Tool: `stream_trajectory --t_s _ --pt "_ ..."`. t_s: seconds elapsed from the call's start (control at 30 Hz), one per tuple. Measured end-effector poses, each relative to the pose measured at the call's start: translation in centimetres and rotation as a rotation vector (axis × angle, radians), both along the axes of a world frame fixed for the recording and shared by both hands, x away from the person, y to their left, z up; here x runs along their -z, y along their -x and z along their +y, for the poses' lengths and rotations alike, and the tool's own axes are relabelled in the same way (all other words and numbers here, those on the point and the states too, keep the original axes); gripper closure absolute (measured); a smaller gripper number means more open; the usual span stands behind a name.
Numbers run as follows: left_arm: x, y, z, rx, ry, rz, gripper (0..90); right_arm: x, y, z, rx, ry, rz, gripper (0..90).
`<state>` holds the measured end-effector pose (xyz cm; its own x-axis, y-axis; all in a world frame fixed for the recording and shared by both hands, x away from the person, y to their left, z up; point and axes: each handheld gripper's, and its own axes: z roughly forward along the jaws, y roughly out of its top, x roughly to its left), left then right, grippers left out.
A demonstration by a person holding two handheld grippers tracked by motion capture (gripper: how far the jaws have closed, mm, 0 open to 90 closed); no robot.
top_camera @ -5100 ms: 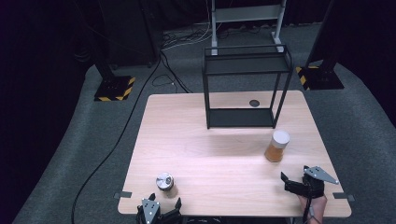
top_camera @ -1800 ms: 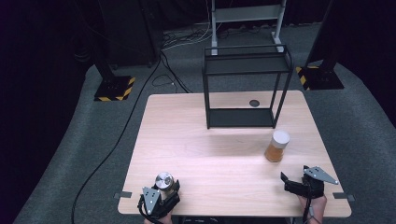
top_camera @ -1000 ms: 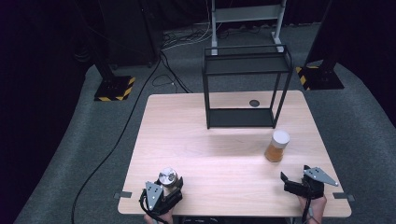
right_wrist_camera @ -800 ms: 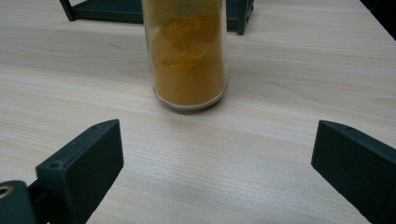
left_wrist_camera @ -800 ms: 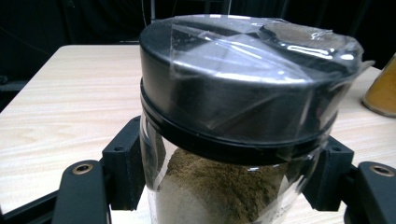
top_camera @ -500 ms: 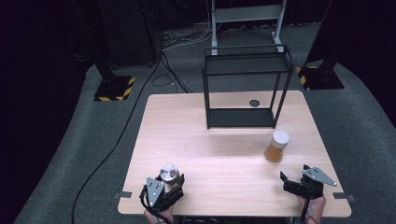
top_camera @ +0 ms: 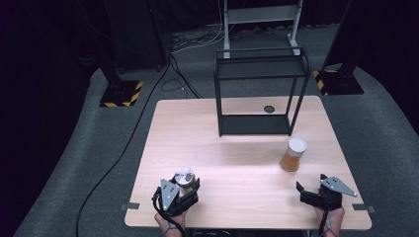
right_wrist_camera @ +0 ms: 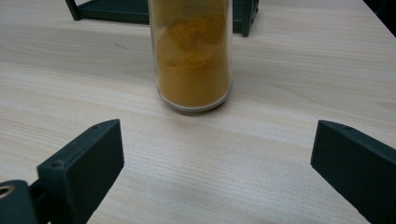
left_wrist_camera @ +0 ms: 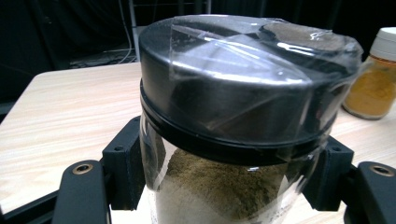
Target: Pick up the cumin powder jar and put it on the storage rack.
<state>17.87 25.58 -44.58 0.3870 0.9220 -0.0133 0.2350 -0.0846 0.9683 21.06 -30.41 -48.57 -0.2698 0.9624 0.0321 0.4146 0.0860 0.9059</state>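
1. High view: at the near left corner of the pale wooden table (top_camera: 237, 123), the left gripper (top_camera: 179, 190) now sits around a small clear glass jar with a shiny dark metal lid (top_camera: 185, 176); five seconds ago that jar stood alone ahead of the gripper, which has since moved forward onto it. The right gripper (top_camera: 310, 192) has barely shifted, resting near the right front edge, just short of a clear jar of orange powder with a white cap (top_camera: 293, 154). A black two-tier wire shelf rack (top_camera: 260, 91) stands empty at the table's far side.

2. Left gripper view: the dark-lidded jar (left_wrist_camera: 238, 121), holding brownish powder, stands between the two black jaws, which sit close at its sides; firm contact cannot be confirmed. The approach looks complete, and a lift seems the likely next step.

3. Right gripper view: the jaws stand wide apart and hold nothing, with the orange-powder jar (right_wrist_camera: 194, 56) upright on the table ahead of them, and the rack's base behind it.
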Motion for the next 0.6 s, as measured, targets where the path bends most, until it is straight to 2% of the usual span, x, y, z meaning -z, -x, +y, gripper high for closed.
stream_trajectory --t_s 0.37,0.5,0.6 --pt "-0.8 -1.1 -0.7 0.036 -0.021 0.001 28.9 0.0 0.0 0.0 0.000 0.002 0.001 1.1" --pt "-0.9 -1.7 -0.4 0.044 0.019 0.008 28.9 0.0 0.0 0.1 0.001 0.004 0.002 1.1" --pt "-1.1 -2.2 -0.3 0.046 0.028 0.012 28.9 0.0 0.0 0.1 0.002 0.003 0.001 1.1"
